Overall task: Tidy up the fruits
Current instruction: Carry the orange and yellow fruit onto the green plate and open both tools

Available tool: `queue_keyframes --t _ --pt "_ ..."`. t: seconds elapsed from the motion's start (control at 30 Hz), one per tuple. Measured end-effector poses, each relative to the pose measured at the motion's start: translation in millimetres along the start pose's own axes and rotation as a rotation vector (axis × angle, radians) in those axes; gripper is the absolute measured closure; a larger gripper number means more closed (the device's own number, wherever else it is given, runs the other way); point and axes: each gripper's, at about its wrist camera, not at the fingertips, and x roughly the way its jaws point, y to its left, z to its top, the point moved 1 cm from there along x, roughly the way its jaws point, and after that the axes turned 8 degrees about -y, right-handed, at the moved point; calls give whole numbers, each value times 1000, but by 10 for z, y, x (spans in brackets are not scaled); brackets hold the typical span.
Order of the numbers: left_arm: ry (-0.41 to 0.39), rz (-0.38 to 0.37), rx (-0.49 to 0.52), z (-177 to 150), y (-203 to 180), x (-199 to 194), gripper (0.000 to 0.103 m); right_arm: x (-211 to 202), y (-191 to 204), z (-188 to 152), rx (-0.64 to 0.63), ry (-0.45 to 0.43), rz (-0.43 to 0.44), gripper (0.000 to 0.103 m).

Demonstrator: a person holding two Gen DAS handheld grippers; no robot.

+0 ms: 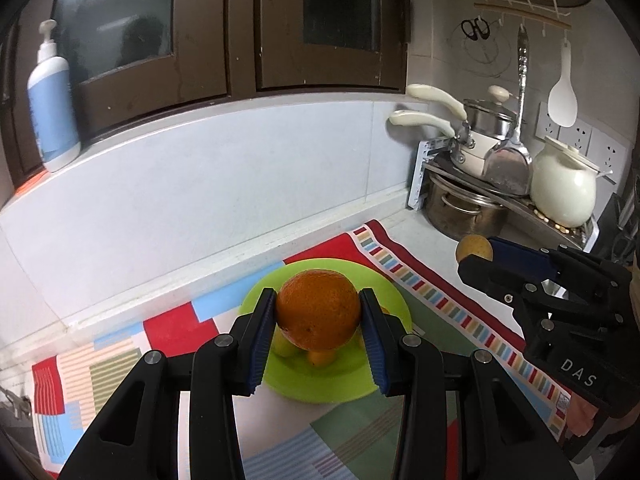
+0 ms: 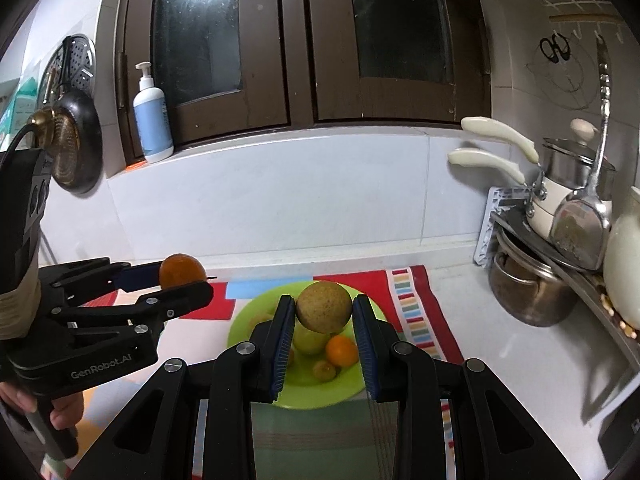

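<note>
"DAS" is printed in pale letters on the right gripper [image 1: 476,264] body, seen from the left wrist. "GenRobot.AI" is stamped on the left gripper [image 2: 188,280] body. Nothing else is readable, really.

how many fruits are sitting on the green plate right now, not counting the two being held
3 show clearly on the green plate: a yellow-green fruit, a small orange and a small yellow fruit. More may be hidden behind the right gripper and its brownish fruit.
</note>
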Motion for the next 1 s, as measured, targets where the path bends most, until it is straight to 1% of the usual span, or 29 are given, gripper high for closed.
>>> queue_keyframes --t 0.27,0.7,1.0 --pt "41 -2 -12 -4 100 405 62 417 -129 -41 13 39 1 72" --pt "119 0 -32 -142 195 1038 62 1037 -325 -197 36 106 7 72" --pt "172 -9 -34 -276 218 1340 62 1390 -453 -376 53 163 6 72"
